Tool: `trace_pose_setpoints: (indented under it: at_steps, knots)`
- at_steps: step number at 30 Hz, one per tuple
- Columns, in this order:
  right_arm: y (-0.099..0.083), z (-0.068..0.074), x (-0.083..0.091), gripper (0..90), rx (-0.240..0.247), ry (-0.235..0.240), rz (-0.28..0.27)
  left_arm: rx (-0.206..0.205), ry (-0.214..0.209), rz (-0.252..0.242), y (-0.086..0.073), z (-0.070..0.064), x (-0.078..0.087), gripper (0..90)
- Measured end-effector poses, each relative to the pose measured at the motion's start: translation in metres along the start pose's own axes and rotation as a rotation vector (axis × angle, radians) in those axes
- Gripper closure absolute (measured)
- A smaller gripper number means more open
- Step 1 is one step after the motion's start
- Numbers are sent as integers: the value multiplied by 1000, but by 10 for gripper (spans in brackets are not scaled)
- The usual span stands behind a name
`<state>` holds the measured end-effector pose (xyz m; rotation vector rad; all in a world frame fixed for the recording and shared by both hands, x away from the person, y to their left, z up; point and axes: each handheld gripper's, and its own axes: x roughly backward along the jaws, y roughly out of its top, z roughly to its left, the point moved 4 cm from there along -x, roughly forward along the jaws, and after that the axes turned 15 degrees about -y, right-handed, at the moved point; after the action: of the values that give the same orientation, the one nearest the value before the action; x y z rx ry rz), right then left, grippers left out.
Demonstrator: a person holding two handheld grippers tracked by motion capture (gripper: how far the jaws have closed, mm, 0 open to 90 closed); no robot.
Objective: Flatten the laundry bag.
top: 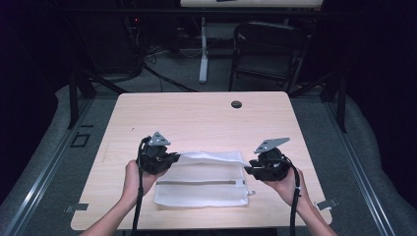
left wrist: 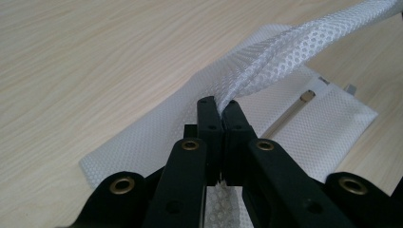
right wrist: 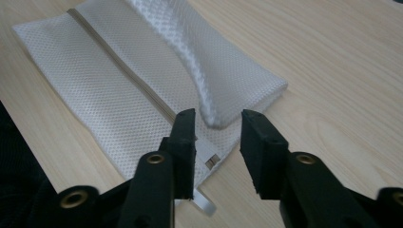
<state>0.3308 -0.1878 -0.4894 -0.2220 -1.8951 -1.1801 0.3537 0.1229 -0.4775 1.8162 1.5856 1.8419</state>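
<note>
Two grippers in my hands, left gripper (left wrist: 219, 105) clamped on white mesh bag (top: 201, 189), lifting its far edge, right gripper (right wrist: 217, 124) jaws apart around the bag's corner, wooden table (top: 196, 118).

White mesh zip bag (top: 201, 189): lies flat on the table (top: 196, 118) between the two tongs, zipper running lengthwise. Its far edge is folded over; the left tongs (left wrist: 219, 105) pinch that fold, lifted. Its right end lies before the parted right tongs (right wrist: 217, 124).
</note>
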Motion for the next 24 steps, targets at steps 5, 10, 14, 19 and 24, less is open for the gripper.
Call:
trace_pose_setpoints:
  at_steps: [5,10,14,19,24]
  knots:
    - [-6,0,11,559,-16,7,-17,15,6,-9,11,7,1,889]
    - [-15,6,13,568,-6,15,-6,27,6,-11,19,13,0,888]
    - [-19,16,7,698,21,40,2,31,22,-23,25,19,-1,888]
    - [-24,36,-15,862,103,73,67,24,42,-21,31,25,-2,888]
    - [-26,50,-41,900,131,101,118,23,54,-23,36,32,-4,888]
